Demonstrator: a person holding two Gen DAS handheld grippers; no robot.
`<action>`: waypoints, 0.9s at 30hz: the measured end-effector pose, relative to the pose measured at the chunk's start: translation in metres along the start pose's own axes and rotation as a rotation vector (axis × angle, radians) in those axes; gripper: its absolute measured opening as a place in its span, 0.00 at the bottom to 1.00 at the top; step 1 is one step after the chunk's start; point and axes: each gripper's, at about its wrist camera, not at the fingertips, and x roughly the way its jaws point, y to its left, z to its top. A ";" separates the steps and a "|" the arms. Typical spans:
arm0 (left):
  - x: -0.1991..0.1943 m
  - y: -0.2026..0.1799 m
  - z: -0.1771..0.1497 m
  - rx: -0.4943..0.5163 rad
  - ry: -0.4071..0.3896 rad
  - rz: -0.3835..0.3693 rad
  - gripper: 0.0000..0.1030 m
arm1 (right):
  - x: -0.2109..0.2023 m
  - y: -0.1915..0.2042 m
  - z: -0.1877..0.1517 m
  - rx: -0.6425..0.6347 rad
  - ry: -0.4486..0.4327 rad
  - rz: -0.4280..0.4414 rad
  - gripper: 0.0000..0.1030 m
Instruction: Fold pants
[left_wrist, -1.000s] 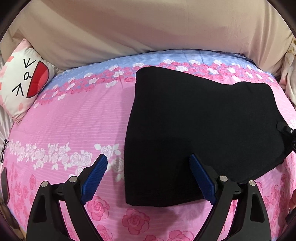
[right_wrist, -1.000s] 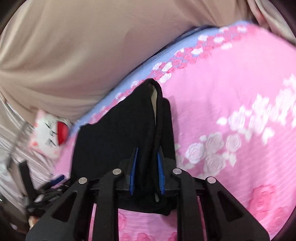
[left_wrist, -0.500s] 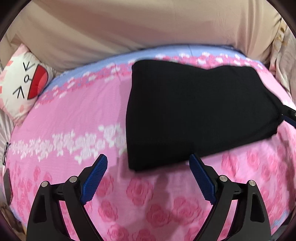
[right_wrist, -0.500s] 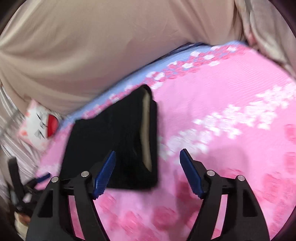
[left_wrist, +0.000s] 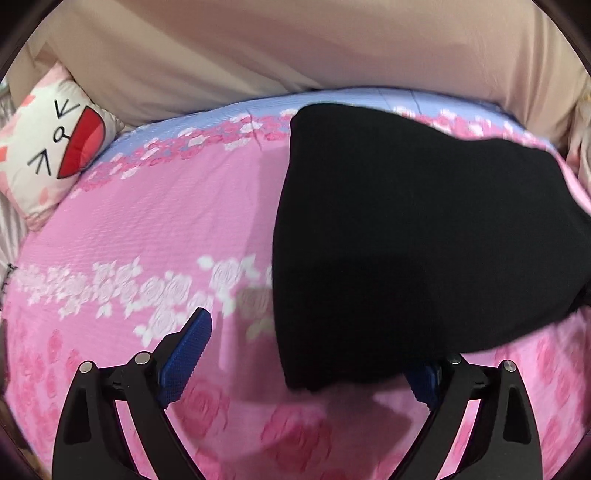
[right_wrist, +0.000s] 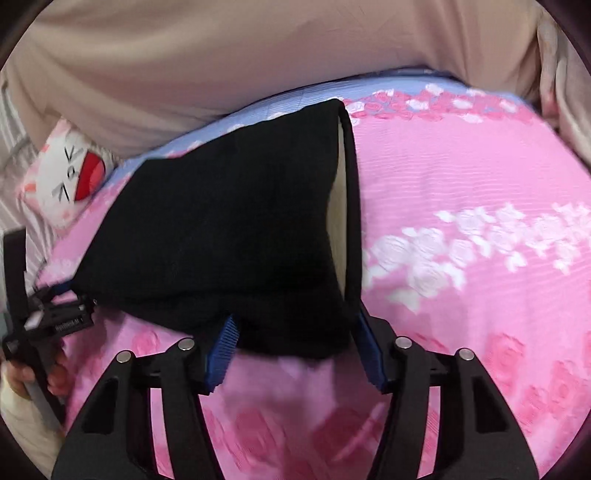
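Black folded pants (left_wrist: 406, 229) lie on the pink rose bedspread (left_wrist: 155, 221). My left gripper (left_wrist: 306, 365) is open wide; the pants' near left corner lies between its fingers and covers the tip of the right blue pad (left_wrist: 424, 380). In the right wrist view the pants (right_wrist: 221, 229) show a pale lining (right_wrist: 338, 221) along their right edge. My right gripper (right_wrist: 295, 350) has its jaws closing around the near right corner, with cloth over both fingertips and the pads still well apart. The left gripper (right_wrist: 68, 295) shows at the pants' left corner, held by a person's hand (right_wrist: 22, 373).
A white cartoon-face pillow (left_wrist: 51, 147) sits at the bed's far left corner. Beige fabric (left_wrist: 295, 48) rises behind the bed's blue-striped far edge. Open pink bedspread (right_wrist: 461, 184) lies to the right of the pants.
The right gripper let go of the pants' edge, opened wide, rolled, and now stands narrower around the near right corner. The left gripper drew back, then came in low onto the near left corner.
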 end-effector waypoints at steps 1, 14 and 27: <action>0.003 0.000 0.004 -0.003 -0.001 -0.015 0.89 | 0.002 -0.003 0.004 0.022 -0.006 0.012 0.51; -0.079 0.004 -0.043 0.051 0.062 -0.279 0.21 | -0.095 -0.011 -0.040 0.036 -0.054 0.065 0.21; -0.139 0.002 -0.055 0.124 -0.006 -0.209 0.30 | -0.147 -0.003 -0.055 -0.063 -0.275 -0.115 0.41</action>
